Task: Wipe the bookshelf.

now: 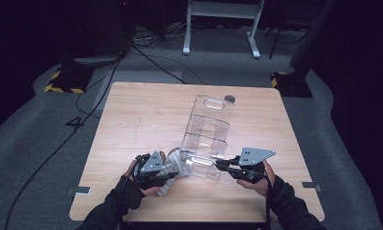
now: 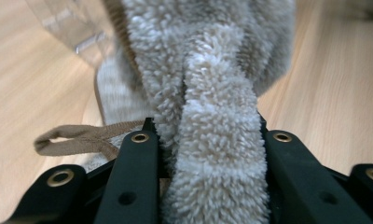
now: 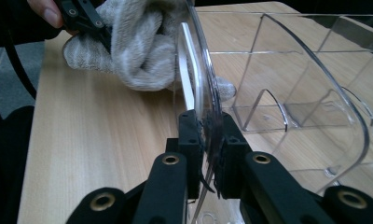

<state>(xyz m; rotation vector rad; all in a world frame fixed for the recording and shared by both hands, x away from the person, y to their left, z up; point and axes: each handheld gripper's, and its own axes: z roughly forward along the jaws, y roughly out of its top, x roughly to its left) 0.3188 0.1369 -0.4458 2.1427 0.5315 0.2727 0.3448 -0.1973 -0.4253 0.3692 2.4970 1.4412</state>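
Wood table [image 1: 132, 115]: L claw [image 2: 208, 135] clenched on towel [image 2: 212, 84], R claw [image 3: 208, 135] clamps clear organizer [image 3: 278, 70] wall.

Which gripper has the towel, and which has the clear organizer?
The left gripper is shut on the beige towel. The right gripper is shut on the clear organizer, pinching its near wall.

The high view looks down from above my side of the light wooden table [image 1: 132, 110]; both tong cameras sit close, sharing the fluffy grey-beige towel [image 2: 217, 93].
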